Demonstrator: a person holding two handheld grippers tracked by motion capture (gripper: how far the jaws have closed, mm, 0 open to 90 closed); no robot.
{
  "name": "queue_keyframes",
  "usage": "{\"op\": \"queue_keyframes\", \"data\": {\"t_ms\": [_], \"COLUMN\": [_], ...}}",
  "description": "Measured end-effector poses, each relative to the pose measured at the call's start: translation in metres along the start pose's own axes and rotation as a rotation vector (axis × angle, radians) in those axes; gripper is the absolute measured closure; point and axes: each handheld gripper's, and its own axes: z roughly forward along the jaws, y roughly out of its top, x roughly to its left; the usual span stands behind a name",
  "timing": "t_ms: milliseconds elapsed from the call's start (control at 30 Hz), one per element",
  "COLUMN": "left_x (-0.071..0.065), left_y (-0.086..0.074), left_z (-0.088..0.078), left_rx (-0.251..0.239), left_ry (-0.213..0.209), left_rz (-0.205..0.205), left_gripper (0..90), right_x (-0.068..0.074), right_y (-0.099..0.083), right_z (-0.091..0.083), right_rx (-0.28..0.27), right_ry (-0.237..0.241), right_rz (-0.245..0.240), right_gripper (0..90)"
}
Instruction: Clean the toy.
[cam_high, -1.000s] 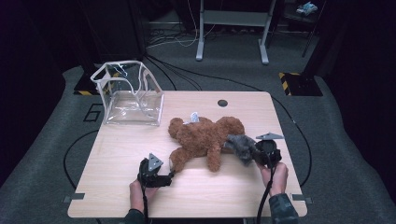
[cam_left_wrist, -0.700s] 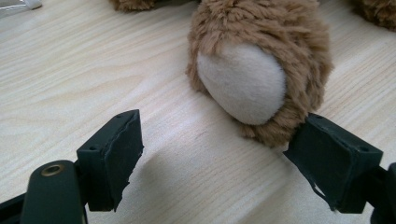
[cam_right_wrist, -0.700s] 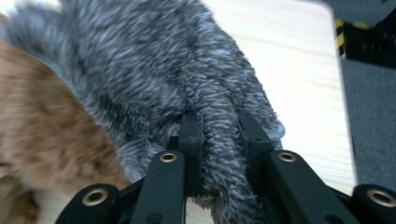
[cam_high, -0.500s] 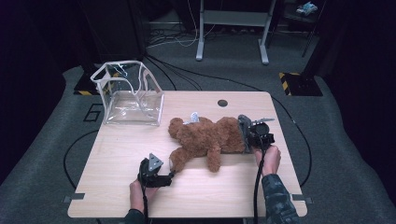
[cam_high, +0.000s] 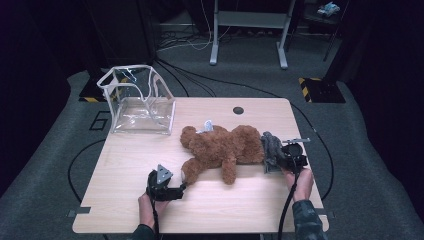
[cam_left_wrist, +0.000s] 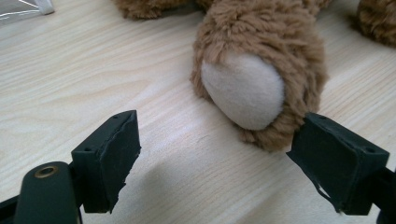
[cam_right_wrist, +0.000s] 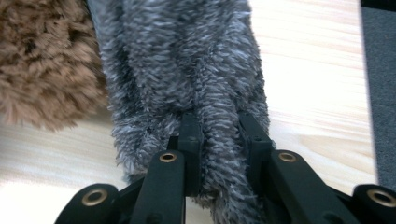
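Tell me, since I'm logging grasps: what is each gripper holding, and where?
Right gripper pinches a fold of the grey plush. Left gripper stands open at the brown teddy's paw, holding nothing.

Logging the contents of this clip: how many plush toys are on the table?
2. A brown teddy bear lies mid-table; a grey plush lies against its right end, clamped in the right gripper. Others could hide behind them.
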Motion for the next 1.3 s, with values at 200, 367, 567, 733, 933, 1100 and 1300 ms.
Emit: {"op": "queue_keyframes", "data": {"t_ms": [200,367,567,733,933,1100,1300], "left_x": [-0.015,-0.036,-0.055,-0.069,-0.089,-0.109,-0.119], "left_y": [0.012,0.028,0.04,0.05,0.062,0.07,0.075], "left_z": [-0.009,-0.007,0.002,0.009,0.021,0.035,0.052], "left_rx": [-0.057,-0.071,-0.065,-0.069,-0.059,-0.027,0.006], "left_ry": [-0.003,-0.017,-0.042,-0.087,-0.136,-0.161,-0.166], "left_rz": [-0.019,0.051,0.084,0.076,0.07,0.097,0.067], "left_gripper": [15.4,15.5,15.4,15.3,15.3,15.5,16.2], "right_x": [-0.006,-0.005,-0.008,-0.015,-0.019,-0.02,-0.018], "right_y": [-0.006,-0.008,-0.011,-0.014,-0.018,-0.022,-0.026], "right_z": [-0.013,-0.016,-0.02,-0.025,-0.026,-0.023,-0.019], "right_rx": [-0.025,-0.044,-0.059,-0.067,-0.066,-0.058,-0.051], "right_ry": [-0.003,-0.002,-0.005,-0.018,-0.033,-0.032,-0.025], "right_rz": [0.018,0.02,0.028,0.035,0.039,0.048,0.048], "right_gripper": [74.9,74.9,74.9,74.9,74.8,74.8,74.8]}}
